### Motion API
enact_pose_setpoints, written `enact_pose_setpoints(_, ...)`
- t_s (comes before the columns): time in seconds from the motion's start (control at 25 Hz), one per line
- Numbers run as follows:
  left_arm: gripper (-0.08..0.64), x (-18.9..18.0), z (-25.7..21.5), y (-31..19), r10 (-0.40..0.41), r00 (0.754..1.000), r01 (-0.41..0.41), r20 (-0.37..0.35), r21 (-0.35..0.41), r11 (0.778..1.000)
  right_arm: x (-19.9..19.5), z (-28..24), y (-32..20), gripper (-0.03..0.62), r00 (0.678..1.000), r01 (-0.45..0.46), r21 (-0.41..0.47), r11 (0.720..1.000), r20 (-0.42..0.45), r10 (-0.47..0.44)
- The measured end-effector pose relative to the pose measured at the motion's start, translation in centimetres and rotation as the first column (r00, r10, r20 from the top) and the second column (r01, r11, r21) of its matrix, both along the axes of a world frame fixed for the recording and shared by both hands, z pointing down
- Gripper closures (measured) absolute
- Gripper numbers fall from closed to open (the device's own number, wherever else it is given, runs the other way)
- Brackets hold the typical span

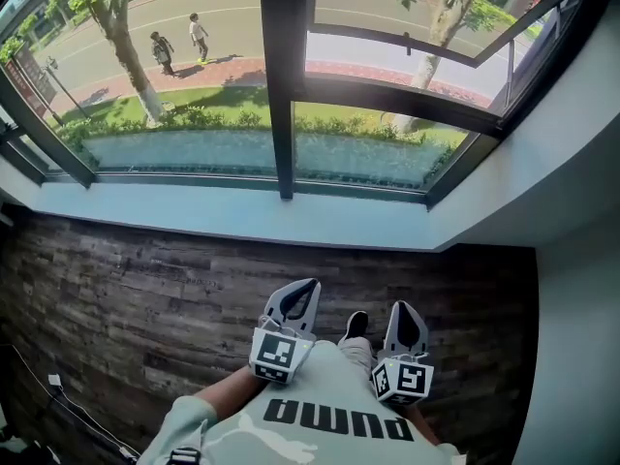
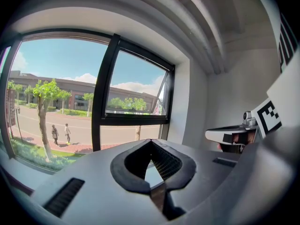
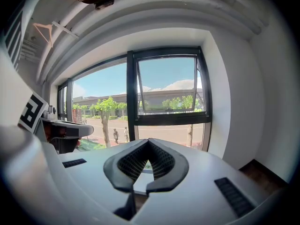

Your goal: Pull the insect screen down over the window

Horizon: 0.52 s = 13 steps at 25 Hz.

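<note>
1. The window (image 1: 281,85) spans 12 o'clock above a pale sill (image 1: 194,216). Wood floor (image 1: 126,298) lies open before it, with a white wall (image 1: 581,308) at 3 o'clock.
2. The shirt (image 1: 334,419) reads "puma", upside down.
3. The left gripper (image 1: 308,287) and right gripper (image 1: 402,308), jaws closed on nothing, point at the window. The insect screen cannot be made out.

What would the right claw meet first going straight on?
The way looks free up to the window; the right claw would probably strike the lower pane right of the mullion, depth unclear.

Black-framed window (image 1: 281,85), upper right sash (image 3: 168,86) tilted outward
</note>
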<state>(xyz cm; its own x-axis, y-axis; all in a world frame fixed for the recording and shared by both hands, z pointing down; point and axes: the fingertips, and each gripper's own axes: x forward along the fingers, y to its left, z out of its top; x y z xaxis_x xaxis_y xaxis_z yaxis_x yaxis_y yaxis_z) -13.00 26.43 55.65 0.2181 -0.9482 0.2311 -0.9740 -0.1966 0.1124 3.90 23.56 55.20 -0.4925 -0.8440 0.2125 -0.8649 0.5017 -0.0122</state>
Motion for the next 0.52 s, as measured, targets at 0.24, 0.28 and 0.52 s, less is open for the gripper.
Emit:
enact_pose_setpoints(0.24,0.548,0.1,0.0,-0.2,-0.019,1.0,0.019,-0.006,0.018,1.0,0.4,0.3,-0.1,0.588,1.0,0.004,0.004,1.0,-0.017,-0.004)
enact_pose_setpoints(0.28,0.548,0.2,0.1,-0.3,-0.02,1.0,0.02,-0.007,0.019,1.0,0.5,0.5,-0.1,0.588,1.0,0.005,0.003,1.0,-0.02,-0.005)
enact_pose_setpoints(0.52,0.548,-0.3,0.6,0.0,-0.013,1.0,0.013,-0.01,0.004,1.0,-0.3,1.3,0.3,0.588,0.999,0.013,-0.017,1.0,-0.031,-0.014)
